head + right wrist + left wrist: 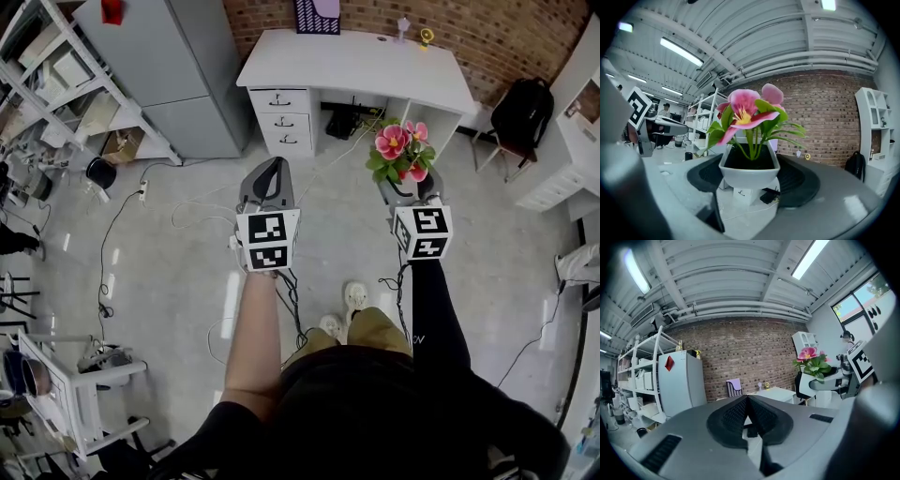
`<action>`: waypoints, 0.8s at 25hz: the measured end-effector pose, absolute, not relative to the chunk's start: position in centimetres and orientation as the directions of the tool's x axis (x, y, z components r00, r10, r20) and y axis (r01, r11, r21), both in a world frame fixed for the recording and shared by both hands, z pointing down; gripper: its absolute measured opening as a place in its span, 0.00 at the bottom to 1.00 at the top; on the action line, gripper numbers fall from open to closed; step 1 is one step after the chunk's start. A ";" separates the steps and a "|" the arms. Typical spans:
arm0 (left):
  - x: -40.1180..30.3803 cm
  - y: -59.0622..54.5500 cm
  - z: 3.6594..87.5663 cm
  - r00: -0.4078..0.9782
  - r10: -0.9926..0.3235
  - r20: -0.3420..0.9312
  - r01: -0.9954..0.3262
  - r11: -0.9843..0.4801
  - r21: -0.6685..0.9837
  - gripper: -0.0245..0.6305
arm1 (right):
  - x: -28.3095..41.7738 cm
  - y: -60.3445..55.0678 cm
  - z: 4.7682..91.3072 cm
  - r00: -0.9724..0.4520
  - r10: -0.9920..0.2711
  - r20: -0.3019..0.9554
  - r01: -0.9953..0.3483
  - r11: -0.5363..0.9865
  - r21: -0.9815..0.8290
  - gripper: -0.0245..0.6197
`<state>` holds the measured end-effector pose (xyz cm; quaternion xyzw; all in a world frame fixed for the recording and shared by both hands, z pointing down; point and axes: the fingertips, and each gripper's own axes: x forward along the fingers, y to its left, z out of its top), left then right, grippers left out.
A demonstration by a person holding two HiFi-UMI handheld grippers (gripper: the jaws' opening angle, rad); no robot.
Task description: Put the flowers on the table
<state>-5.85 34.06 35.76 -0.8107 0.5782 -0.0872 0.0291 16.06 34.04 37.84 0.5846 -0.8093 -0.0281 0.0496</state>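
Observation:
A white pot of pink flowers (749, 161) with green leaves sits between the jaws of my right gripper (750, 180), which press on both of its sides. From the head view the flowers (401, 150) stand upright at the tip of the right gripper (405, 187), above the floor in front of the white desk (356, 64). My left gripper (267, 183) hangs level beside it, its pads touching with nothing between them. In the left gripper view the flowers (812, 363) show at the right, with the left gripper (748, 414) shut.
The white desk has drawers (282, 120) on its left and small items at its back edge. A grey cabinet (178, 66) and shelves (56, 75) stand at the left, a black backpack (522, 112) on a chair at the right. Cables (122, 211) lie on the floor.

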 end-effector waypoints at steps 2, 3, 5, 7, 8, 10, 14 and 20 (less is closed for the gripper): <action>-6.2 33.7 35.9 0.313 -0.943 0.110 -0.934 -0.327 -0.143 0.05 | 15.6 33.5 37.9 -0.314 -0.948 0.047 -0.942 0.317 0.105 0.56; -6.3 33.4 36.0 0.313 -0.943 0.112 -0.934 -0.327 -0.143 0.05 | 15.5 33.1 38.0 -0.316 -0.948 0.047 -0.942 0.319 0.103 0.56; -6.4 32.7 36.1 0.308 -0.944 0.114 -0.935 -0.323 -0.147 0.05 | 15.2 32.2 38.1 -0.323 -0.945 0.044 -0.940 0.326 0.098 0.56; -6.5 31.6 36.1 0.302 -0.946 0.114 -0.936 -0.317 -0.152 0.05 | 14.9 30.8 38.1 -0.332 -0.942 0.040 -0.938 0.334 0.091 0.56; -6.6 30.9 36.1 0.299 -0.947 0.116 -0.937 -0.314 -0.154 0.05 | 14.8 30.0 38.2 -0.336 -0.941 0.038 -0.937 0.338 0.087 0.56; -6.7 29.3 36.2 0.294 -0.948 0.121 -0.937 -0.311 -0.158 0.05 | 14.6 28.2 38.3 -0.344 -0.938 0.036 -0.935 0.346 0.080 0.56; -6.9 25.4 36.2 0.282 -0.952 0.123 -0.941 -0.299 -0.159 0.05 | 14.4 24.1 38.3 -0.359 -0.933 0.029 -0.930 0.360 0.074 0.56; -5.9 18.2 35.4 0.256 -0.960 0.112 -0.949 -0.272 -0.162 0.05 | 15.8 16.3 37.7 -0.376 -0.926 0.019 -0.924 0.377 0.065 0.56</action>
